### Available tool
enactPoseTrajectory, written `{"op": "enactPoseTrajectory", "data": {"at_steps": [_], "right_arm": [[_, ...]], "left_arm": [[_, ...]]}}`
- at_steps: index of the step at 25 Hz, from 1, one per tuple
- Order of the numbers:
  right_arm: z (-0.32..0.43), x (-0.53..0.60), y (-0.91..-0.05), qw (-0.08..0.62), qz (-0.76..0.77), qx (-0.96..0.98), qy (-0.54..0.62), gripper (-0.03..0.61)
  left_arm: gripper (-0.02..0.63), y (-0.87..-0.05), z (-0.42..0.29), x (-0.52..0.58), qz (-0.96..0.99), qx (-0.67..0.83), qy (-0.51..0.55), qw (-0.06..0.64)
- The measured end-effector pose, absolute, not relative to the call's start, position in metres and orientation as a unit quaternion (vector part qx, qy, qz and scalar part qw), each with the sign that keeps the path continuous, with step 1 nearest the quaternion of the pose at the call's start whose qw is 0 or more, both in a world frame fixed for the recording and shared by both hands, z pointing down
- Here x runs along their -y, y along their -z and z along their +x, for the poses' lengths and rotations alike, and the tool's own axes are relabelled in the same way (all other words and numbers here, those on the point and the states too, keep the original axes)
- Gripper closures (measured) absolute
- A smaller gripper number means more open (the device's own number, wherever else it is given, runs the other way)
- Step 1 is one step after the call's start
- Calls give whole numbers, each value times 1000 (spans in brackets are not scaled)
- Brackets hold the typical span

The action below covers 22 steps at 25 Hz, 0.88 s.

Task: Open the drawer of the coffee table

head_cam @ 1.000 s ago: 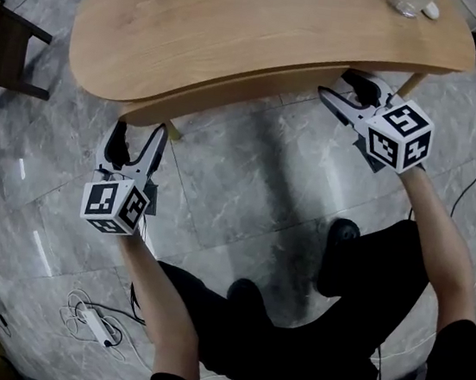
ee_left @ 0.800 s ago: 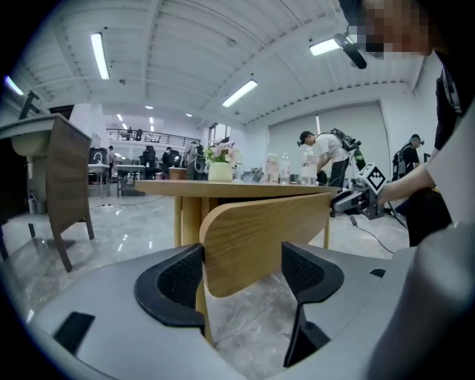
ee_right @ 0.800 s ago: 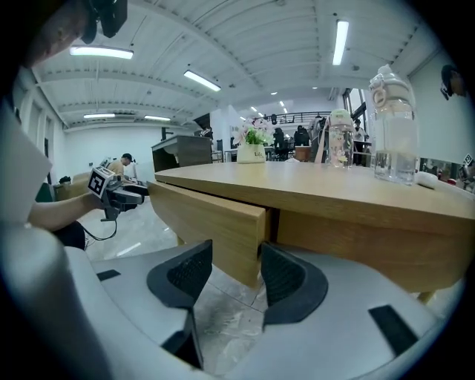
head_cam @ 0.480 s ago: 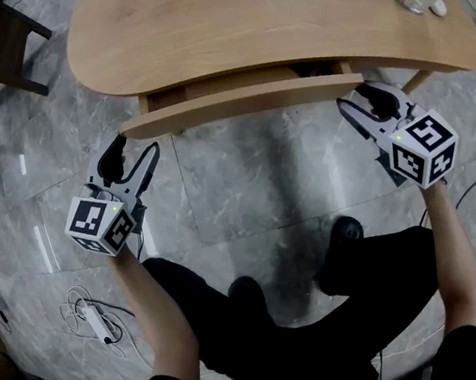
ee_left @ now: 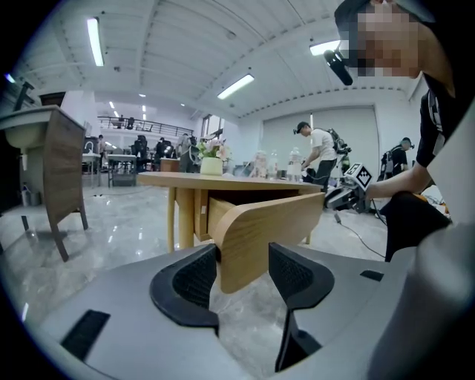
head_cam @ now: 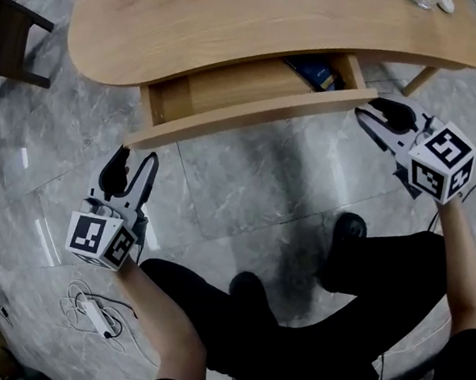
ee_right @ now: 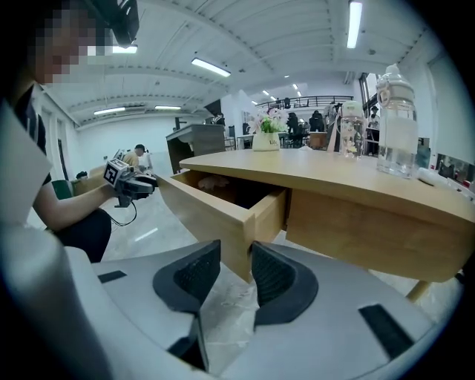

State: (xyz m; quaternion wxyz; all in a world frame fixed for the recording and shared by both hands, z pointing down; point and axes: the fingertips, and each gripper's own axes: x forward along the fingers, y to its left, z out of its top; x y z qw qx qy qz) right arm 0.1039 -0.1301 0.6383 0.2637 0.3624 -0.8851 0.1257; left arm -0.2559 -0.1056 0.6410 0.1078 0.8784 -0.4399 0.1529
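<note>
The light wooden coffee table [head_cam: 243, 20] has its drawer pulled partway out from under the top. The curved drawer front [head_cam: 257, 113] runs from lower left to upper right. My left gripper [head_cam: 137, 156] is at its left end. In the left gripper view that end [ee_left: 252, 237] fills the gap between the pads of the left gripper [ee_left: 243, 274]. My right gripper [head_cam: 372, 109] is at the right end, whose corner [ee_right: 223, 223] sits tight between the pads of the right gripper [ee_right: 235, 267]. Both pairs of jaws have just been closing, with the drawer front between them. A blue thing [head_cam: 316, 72] lies inside the drawer.
A dark chair [head_cam: 5, 41] stands at the left. A power strip with cable [head_cam: 95, 318] lies on the grey stone floor. My shoes [head_cam: 345, 234] are below the drawer. A clear bottle [ee_right: 401, 122] stands on the table top. Other people stand far back.
The drawer has slid out from under the top, towards me. Both grippers have come back with its front. The inside of the drawer now shows.
</note>
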Motion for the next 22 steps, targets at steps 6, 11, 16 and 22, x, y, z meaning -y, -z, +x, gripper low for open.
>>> {"op": "enactPoseTrajectory", "data": {"at_steps": [6,11,16,22], "right_arm": [[109,129,-636,268,367,878,-149,468],[108,130,-636,276,368,876,-144,490],[108,126,-637,278,361,878,-145,495],[105,120,-634,290,342,883,-140,503]], "left_arm": [[439,-640,-260,103,877,438,-160,111],[473,-639,-266,105,874,446,-150,124],[499,-640,-269,106,875,445,-146,125],[500,-637,-271,105,878,438,-145,127]]}}
